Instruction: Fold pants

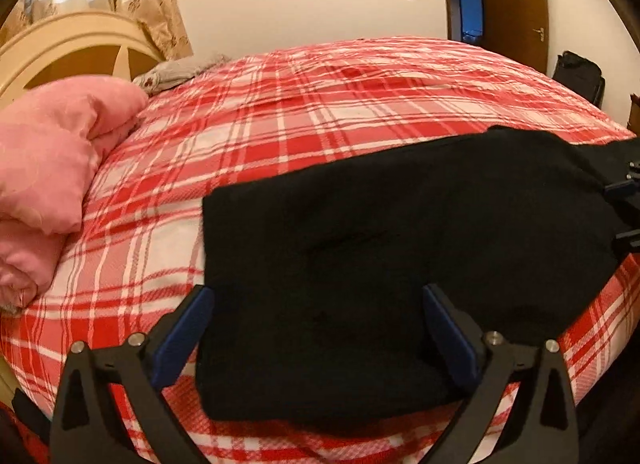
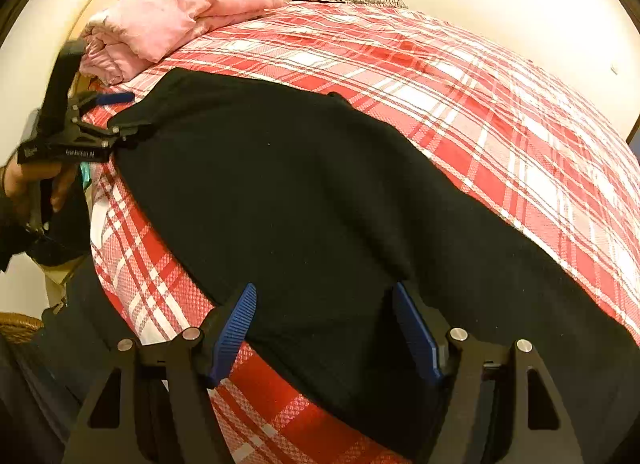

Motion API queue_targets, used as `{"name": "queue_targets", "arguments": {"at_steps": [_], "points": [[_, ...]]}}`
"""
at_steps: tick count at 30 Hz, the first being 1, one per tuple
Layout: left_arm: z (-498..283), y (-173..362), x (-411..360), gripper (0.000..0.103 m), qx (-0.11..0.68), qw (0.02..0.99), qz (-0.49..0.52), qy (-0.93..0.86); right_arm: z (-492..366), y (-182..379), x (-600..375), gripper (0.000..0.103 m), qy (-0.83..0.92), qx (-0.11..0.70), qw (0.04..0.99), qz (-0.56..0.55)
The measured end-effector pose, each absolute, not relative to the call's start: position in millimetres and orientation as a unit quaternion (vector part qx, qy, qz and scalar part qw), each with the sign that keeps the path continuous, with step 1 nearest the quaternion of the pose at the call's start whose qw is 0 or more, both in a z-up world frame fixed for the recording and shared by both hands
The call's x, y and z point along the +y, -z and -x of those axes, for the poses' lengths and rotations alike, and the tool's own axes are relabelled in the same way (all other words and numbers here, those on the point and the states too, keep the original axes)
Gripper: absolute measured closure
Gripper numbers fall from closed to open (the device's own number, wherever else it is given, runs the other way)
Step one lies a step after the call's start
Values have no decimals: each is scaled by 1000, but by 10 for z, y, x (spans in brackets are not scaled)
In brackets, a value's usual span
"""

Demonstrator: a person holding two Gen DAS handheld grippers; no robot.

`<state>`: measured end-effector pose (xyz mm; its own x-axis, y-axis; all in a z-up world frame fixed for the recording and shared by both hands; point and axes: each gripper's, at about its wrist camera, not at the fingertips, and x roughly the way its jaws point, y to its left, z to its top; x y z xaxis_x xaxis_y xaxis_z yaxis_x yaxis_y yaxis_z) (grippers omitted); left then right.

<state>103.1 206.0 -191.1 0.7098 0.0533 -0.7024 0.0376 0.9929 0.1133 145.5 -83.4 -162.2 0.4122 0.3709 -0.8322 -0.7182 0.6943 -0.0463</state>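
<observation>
Black pants (image 1: 400, 232) lie folded flat on the red plaid bed (image 1: 280, 124), near its front edge. My left gripper (image 1: 318, 298) stands open over one end of the pants, its blue pads wide apart with cloth between them and no pinch. The right wrist view shows the pants (image 2: 300, 192) running along the bed (image 2: 500, 124). My right gripper (image 2: 325, 292) is open astride their near end, pads clear of the cloth. The left gripper (image 2: 128, 114) is at the far end there, held by a hand (image 2: 24, 180). The right gripper (image 1: 626, 204) peeks in at the edge.
A pink quilt (image 1: 52, 168) is bunched at the head of the bed, beside a grey pillow (image 1: 176, 72) and a cream headboard (image 1: 72, 44). A brown door (image 1: 516, 4) and a black bag (image 1: 580, 72) stand past the foot. A wicker basket (image 2: 18, 326) sits on the floor.
</observation>
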Motion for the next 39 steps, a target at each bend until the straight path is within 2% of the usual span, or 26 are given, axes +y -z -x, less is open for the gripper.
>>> {"name": "queue_targets", "arguments": {"at_steps": [4, 11, 19, 25, 31, 36, 39], "points": [[-1014, 1838, 2031, 0, 388, 919, -62, -28, -1481, 1555, -896, 31, -336, 439, 813, 183], [-947, 1326, 1622, 1, 324, 943, -78, -3, -1463, 1292, -1271, 31, -301, 427, 837, 160], [-1141, 1410, 951, 0, 336, 933, -99, 87, -1787, 1390, -2176, 31, -205, 480, 851, 60], [-1241, 1629, 422, 0, 356, 915, -139, 128, -1721, 891, -3197, 31, -154, 424, 892, -30], [-1303, 1732, 263, 0, 383, 899, -157, 140, -1516, 528, -4980, 31, -5, 370, 907, -202], [-1369, 1617, 212, 0, 371, 907, -140, 138, -1357, 502, -5594, 32, 62, 371, 901, -215], [-1431, 1584, 123, 0, 365, 910, -135, 140, -1331, 596, -5763, 39, 67, 383, 891, -236]]}}
